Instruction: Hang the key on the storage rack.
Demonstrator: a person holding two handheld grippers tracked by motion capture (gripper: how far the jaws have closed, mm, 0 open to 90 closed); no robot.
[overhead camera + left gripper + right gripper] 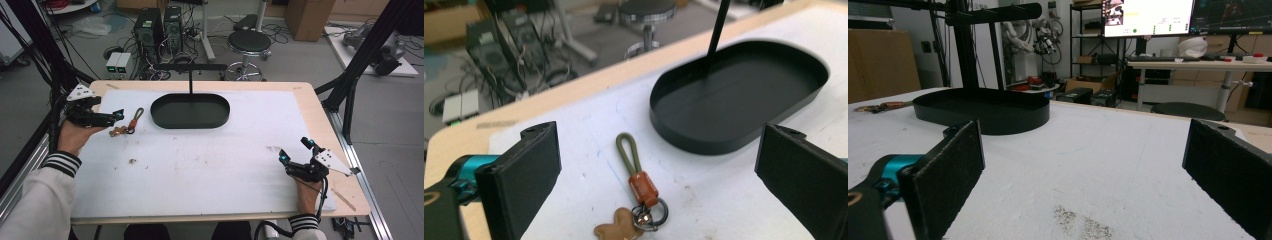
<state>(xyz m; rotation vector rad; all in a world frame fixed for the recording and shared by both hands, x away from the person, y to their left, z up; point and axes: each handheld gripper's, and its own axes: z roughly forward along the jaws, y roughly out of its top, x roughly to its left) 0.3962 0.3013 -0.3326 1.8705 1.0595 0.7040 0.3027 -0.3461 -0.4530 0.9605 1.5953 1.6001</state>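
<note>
A keychain (127, 125) with an olive cord loop, a brown leather tab, a metal ring and a tan charm lies on the white mat, left of a black oval tray (220, 116). A thin post (191, 82) rises from the tray's back and carries a crossbar (190, 66). My left gripper (118, 117) is open just left of the keychain. In the left gripper view the keychain (639, 192) lies between and just ahead of the wide-apart jaws of the left gripper (658, 150), untouched. My right gripper (295, 150) is open and holds nothing near the front right; in its own view, the right gripper (1083, 140) faces the tray (983, 112).
The white mat (225, 165) covers the wooden table (310, 100). Small crumbs (132, 161) lie front left and a dirty patch (1080, 225) lies by my right gripper. Black frame struts (350, 85) flank the table. A stool (249, 42) and computer towers (159, 27) stand beyond the far edge.
</note>
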